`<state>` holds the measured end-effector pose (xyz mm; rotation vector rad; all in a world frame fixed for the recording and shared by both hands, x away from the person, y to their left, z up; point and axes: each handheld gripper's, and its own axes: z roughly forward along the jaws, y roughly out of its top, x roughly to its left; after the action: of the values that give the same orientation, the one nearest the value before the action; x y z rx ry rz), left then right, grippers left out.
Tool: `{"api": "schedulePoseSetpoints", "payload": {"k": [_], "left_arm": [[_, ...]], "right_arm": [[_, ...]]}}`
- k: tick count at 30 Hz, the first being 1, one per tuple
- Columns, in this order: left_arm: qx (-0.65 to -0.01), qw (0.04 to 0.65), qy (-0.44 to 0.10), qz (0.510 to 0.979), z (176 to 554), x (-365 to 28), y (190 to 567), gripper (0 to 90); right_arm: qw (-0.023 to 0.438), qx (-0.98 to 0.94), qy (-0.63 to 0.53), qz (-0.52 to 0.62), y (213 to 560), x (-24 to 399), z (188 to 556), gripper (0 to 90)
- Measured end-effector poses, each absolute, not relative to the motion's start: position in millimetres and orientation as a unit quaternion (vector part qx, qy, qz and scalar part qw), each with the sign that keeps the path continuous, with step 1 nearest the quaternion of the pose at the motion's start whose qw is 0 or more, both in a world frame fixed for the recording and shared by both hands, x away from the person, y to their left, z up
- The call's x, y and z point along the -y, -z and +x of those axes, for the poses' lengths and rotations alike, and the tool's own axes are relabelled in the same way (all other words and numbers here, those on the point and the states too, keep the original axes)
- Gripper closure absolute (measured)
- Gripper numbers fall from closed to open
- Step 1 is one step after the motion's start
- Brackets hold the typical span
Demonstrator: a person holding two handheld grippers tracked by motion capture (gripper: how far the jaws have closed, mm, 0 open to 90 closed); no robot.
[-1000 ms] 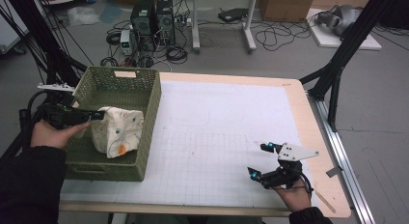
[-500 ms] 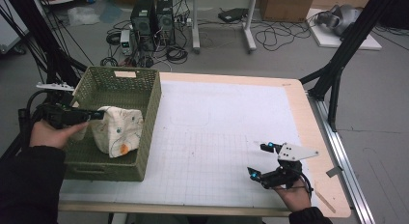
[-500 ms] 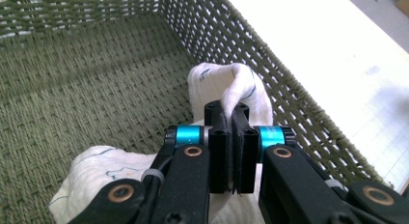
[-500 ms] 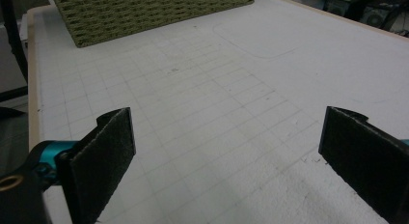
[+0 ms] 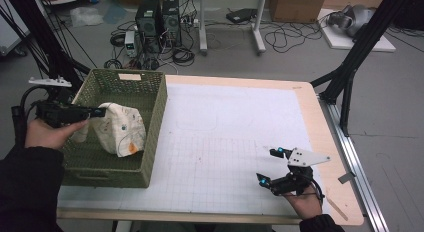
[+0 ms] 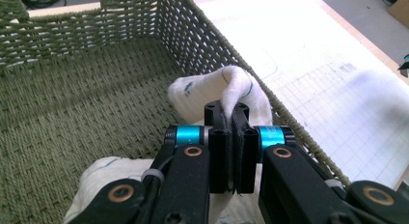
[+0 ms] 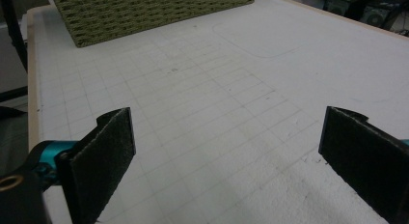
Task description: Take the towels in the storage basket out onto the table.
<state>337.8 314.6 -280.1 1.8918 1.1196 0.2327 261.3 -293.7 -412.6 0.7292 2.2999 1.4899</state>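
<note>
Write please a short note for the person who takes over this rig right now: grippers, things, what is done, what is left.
Left gripper: shut on a fold of the white cloth, over the green basket.
Right gripper: open, holds nothing, near the table's front right corner.
Cloth: hangs from the left gripper inside the basket, lower part by the right wall.
Done: cloth gripped.
Left: probably lift it out to the table; the right gripper is free to help.

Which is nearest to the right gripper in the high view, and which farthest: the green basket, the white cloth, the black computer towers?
From the right gripper:
1. Green basket, on the table's left.
2. White cloth, inside the basket.
3. Black computer towers, on the floor beyond the table.
</note>
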Motion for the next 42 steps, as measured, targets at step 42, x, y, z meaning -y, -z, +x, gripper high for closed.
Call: {"api": "schedulePoseSetpoints", "payload": {"k": [42], "left_arm": [[-0.376, 0.495, -0.100, 0.777, 336, -273, 212, 86.9]], "right_arm": [[0.150, -0.802, -0.520, 0.253, 413, 293, 263, 4.7]]}}
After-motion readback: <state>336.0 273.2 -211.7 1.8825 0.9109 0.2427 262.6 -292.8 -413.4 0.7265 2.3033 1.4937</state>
